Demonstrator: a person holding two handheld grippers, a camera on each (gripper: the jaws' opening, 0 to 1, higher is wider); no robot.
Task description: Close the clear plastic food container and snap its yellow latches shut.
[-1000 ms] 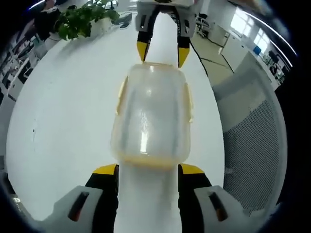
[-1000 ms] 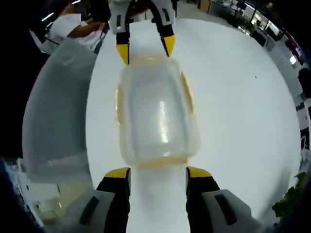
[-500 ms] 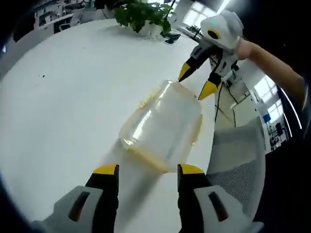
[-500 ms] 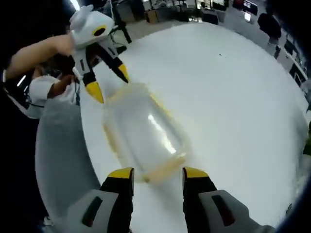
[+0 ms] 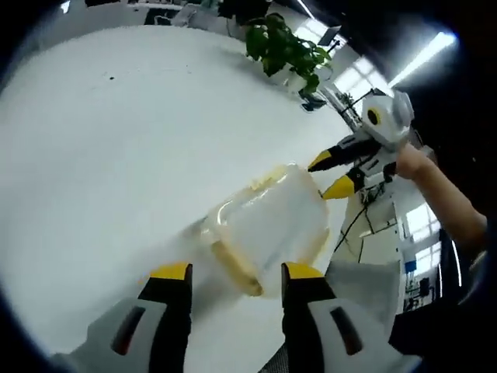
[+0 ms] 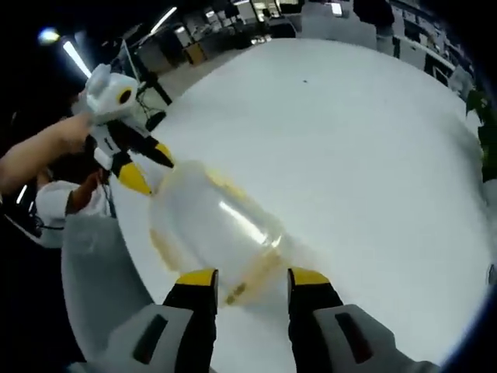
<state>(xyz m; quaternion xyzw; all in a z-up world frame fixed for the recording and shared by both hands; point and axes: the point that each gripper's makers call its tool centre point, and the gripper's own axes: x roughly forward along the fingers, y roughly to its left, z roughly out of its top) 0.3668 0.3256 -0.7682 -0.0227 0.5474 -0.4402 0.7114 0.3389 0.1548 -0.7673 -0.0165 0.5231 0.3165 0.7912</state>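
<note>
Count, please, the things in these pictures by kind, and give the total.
Clear plastic container: 1
Grippers: 2, the left gripper and the right gripper
Potted plant: 1
White table: 1
Total: 5

The left gripper (image 5: 229, 273) has two black jaws capped with yellow tips, rising from pale grey housings that each carry a dark slot with an orange-red mark. The right gripper (image 6: 252, 280) is built the same: yellow-tipped black jaws on grey blocks with dark slots. Seen from across the table, each gripper has a rounded white head with a yellow-ringed dark disc, black finger arms and pointed yellow tips. The forearm behind each is bare.
</note>
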